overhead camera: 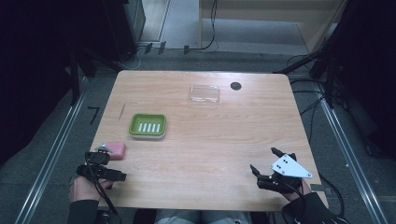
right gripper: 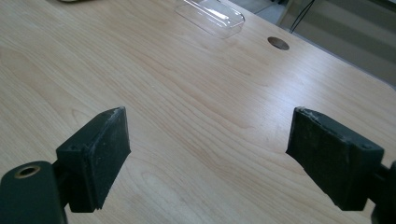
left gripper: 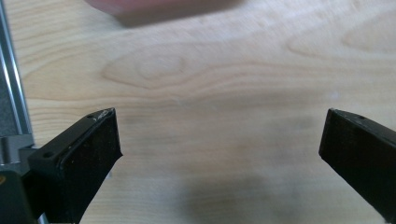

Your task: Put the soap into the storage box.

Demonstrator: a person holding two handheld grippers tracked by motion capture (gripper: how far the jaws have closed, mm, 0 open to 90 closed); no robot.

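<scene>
A green soap dish (overhead camera: 147, 125) with white slats sits left of the table's middle. A pink bar (overhead camera: 116, 150) lies near the left front edge, showing as a blur (left gripper: 159, 5) at the top of the left gripper view. Just in front of it my left gripper (overhead camera: 109, 166) hovers open, its gap (left gripper: 219, 126) holding nothing but bare wood. A clear plastic lid (overhead camera: 204, 94) rests toward the far side and shows again (right gripper: 210, 16) in the right gripper view. My right gripper (overhead camera: 263, 159) stands open at the front right, jaws wide apart (right gripper: 208, 126) over bare table.
A round dark hole (overhead camera: 236, 86) marks the tabletop (overhead camera: 210, 140) right of the lid, also seen as a hole (right gripper: 278, 43) in the right gripper view. A thin stick-like thing (overhead camera: 123, 111) lies beyond the dish. Cables and metal rails run on the floor around the table.
</scene>
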